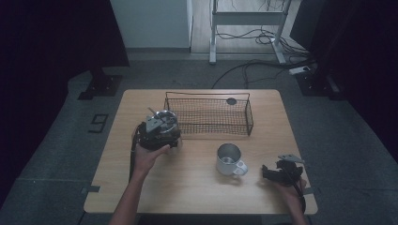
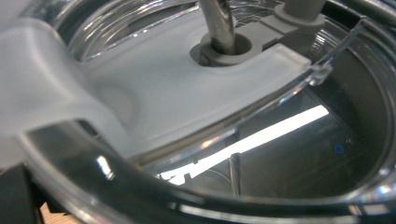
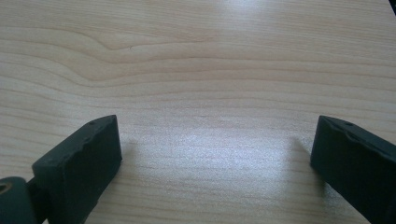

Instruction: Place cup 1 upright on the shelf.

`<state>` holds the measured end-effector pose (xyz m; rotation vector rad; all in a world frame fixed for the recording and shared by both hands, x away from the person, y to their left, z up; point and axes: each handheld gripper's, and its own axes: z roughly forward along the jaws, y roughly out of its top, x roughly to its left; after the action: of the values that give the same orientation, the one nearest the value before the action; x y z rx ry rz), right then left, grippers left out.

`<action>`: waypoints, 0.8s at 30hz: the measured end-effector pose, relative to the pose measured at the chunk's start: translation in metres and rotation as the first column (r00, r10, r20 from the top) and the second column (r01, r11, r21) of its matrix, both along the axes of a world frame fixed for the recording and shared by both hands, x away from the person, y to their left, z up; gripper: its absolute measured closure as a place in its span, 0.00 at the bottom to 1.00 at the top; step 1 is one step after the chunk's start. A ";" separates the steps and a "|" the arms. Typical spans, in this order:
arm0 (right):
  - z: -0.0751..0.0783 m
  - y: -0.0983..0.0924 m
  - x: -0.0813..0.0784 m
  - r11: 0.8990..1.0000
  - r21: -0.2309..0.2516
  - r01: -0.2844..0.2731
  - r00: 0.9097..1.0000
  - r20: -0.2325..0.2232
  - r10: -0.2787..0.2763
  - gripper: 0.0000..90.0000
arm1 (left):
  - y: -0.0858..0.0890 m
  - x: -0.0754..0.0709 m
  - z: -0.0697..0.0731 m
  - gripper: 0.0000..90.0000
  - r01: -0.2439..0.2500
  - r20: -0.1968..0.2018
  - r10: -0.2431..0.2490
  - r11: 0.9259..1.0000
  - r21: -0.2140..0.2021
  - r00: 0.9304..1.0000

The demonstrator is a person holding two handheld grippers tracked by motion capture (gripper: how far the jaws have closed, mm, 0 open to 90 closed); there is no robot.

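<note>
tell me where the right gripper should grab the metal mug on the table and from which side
Probably the rim of the metal mug, from above. It stands upright and open-topped, so one jaw can go inside and one outside. Its handle points toward the right gripper, whose jaws stand open; that is another option from the right.

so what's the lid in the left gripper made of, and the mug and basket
Lid: seems clear glossy plastic with a frosted, softer-looking tab; light glints along its rim. Mug: looks like brushed metal, silvery grey with a dull sheen, though its handle looks white. Basket: dark wire mesh, the table visible through it.
</note>
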<state>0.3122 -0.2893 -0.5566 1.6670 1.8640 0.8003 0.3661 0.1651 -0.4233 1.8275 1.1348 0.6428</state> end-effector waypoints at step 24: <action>0.000 0.000 0.000 1.000 0.001 0.002 1.000 0.000 -0.002 0.02 | -0.003 0.010 0.024 0.04 -0.005 0.022 0.006 1.000 -0.028 1.000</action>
<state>0.3122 -0.2891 -0.5566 1.6690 1.8619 0.8009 0.3763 0.1622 -0.3995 1.7904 1.1293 0.6462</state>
